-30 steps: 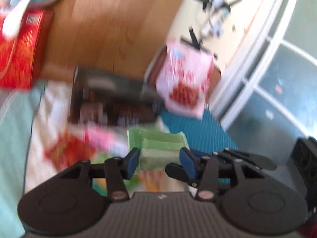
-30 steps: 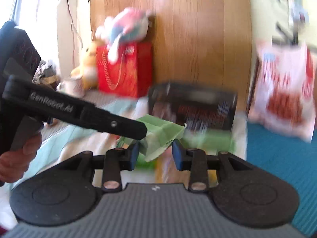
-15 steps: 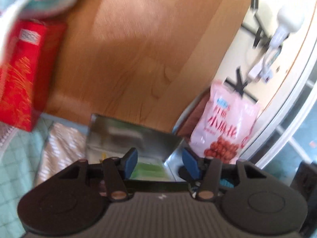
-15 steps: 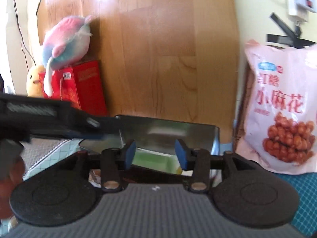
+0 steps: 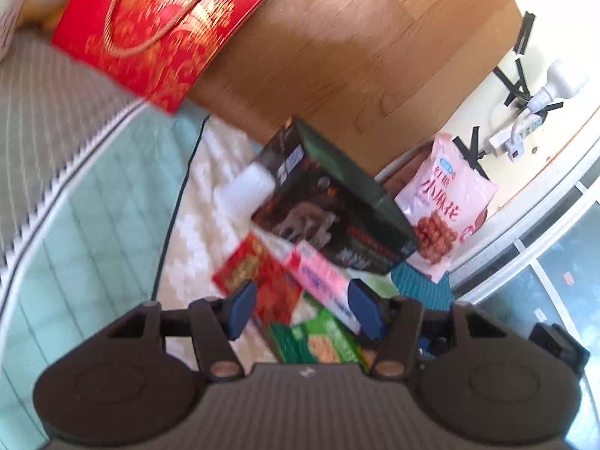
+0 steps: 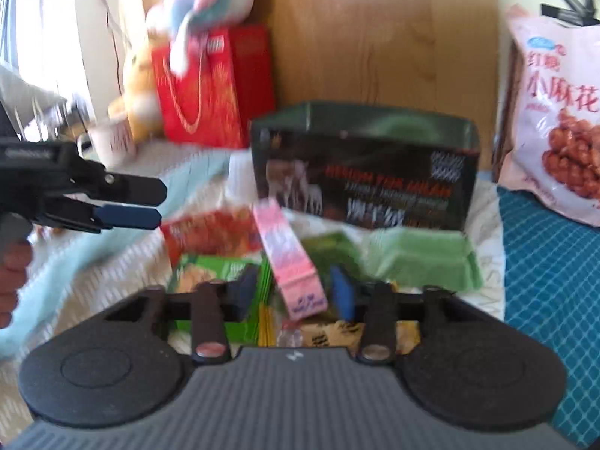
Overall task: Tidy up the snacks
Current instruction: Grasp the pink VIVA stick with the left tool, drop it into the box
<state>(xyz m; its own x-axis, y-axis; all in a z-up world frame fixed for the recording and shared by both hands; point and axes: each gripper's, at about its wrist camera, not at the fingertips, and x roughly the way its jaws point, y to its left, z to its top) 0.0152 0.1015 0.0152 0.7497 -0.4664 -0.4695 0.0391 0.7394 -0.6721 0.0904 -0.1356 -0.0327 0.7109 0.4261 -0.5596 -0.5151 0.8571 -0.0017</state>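
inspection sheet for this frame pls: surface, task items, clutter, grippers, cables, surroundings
Surface: bed with a teal quilt and a pale patterned cloth.
Job's things: dark box standing open at the back; red packet, pink carton, green biscuit pack and pale green packet loose in front of it; large pink snack bag upright at right.
Clutter: red gift bag, plush toys, white mug.
Grippers: left gripper open, empty; right gripper open, astride the pink carton's near end, contact unclear.
Cables: white plugs and power strip taped on the wall.
Surroundings: wooden headboard, glass door.
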